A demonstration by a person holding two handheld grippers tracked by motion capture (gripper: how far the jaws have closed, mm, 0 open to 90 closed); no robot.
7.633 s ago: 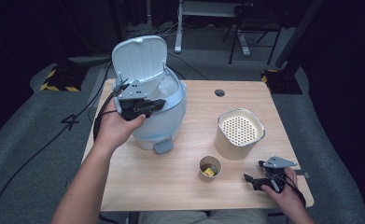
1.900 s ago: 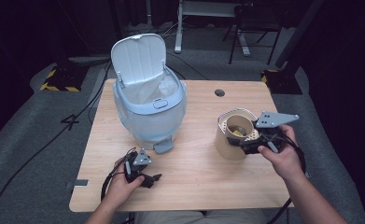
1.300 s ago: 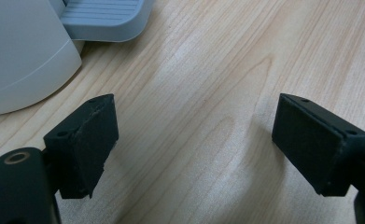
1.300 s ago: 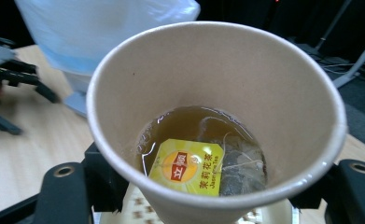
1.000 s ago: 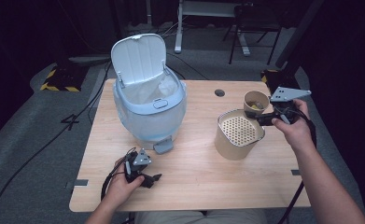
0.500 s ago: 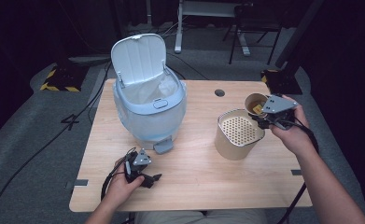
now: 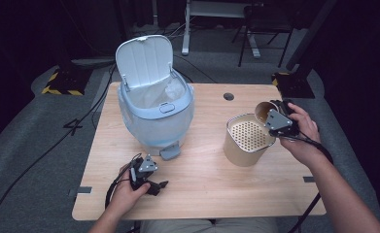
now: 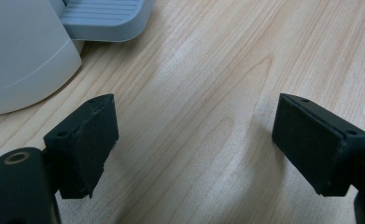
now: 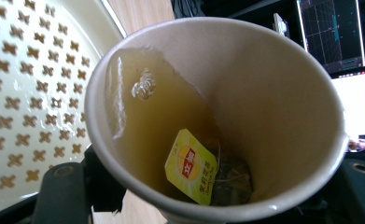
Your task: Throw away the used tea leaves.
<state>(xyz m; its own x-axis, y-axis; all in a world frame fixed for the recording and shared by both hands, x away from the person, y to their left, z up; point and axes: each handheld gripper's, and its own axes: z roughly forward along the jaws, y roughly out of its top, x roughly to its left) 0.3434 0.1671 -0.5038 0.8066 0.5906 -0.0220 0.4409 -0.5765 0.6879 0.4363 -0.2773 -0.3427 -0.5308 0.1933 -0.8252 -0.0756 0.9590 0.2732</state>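
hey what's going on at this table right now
A person's right gripper is shut on a paper cup, tilted over the perforated lid of a tan canister. Tea and a tea bag with a yellow tag are in the cup, the liquid running toward its rim. The left gripper rests open on the wooden table, near the pedal of a light blue bin whose lid stands up.

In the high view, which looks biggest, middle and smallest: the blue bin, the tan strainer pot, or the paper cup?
1. Blue bin, with its lid up: clearly the biggest.
2. Tan strainer pot: middle.
3. Paper cup, tipped over the pot in the right gripper: smallest.

They sit at similar distances from the camera, so nearness barely matters.
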